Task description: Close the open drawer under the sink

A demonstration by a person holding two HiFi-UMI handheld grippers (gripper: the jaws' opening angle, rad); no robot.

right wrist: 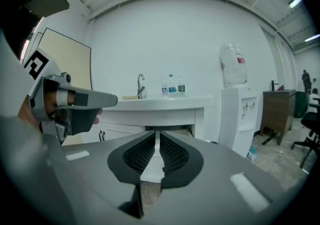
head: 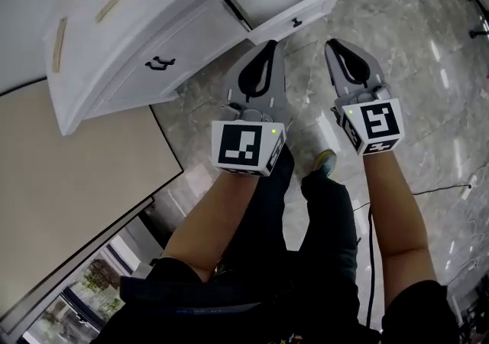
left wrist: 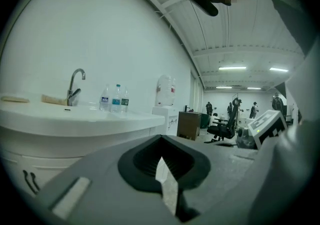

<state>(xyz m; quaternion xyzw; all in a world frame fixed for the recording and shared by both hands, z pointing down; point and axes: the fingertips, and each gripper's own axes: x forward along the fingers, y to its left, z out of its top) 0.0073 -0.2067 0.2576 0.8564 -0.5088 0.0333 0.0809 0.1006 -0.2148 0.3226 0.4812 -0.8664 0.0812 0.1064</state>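
Left gripper (head: pixel 267 47): jaws pressed together, nothing held. Right gripper (head: pixel 336 46), at its 3 o'clock: jaws a thin slit apart, empty. Both hover over the floor (head: pixel 428 67), tips toward 12 o'clock. Drawer (head: pixel 296 20): pulled out of the cabinet (head: pixel 145 60), just past the tips at 12 o'clock, touched by neither. Cabinet runs off to 10 o'clock. On top: tap (left wrist: pixel 75 85), three bottles (left wrist: pixel 115 100). Water cooler (right wrist: pixel 235 99) beyond, at 2 o'clock.

Grippers counted were two: left gripper (head: pixel 269 46) and right gripper (head: pixel 335 46). Marker cubes (head: pixel 244 147), two. Open drawer (head: pixel 294 10), one. Sink (right wrist: pixel 160 102), one. Tap (right wrist: pixel 140 85), one. Water bottles (right wrist: pixel 171 87), three. Water dispenser (right wrist: pixel 239 114), one. Cupboard door handles (head: pixel 160 63), two.
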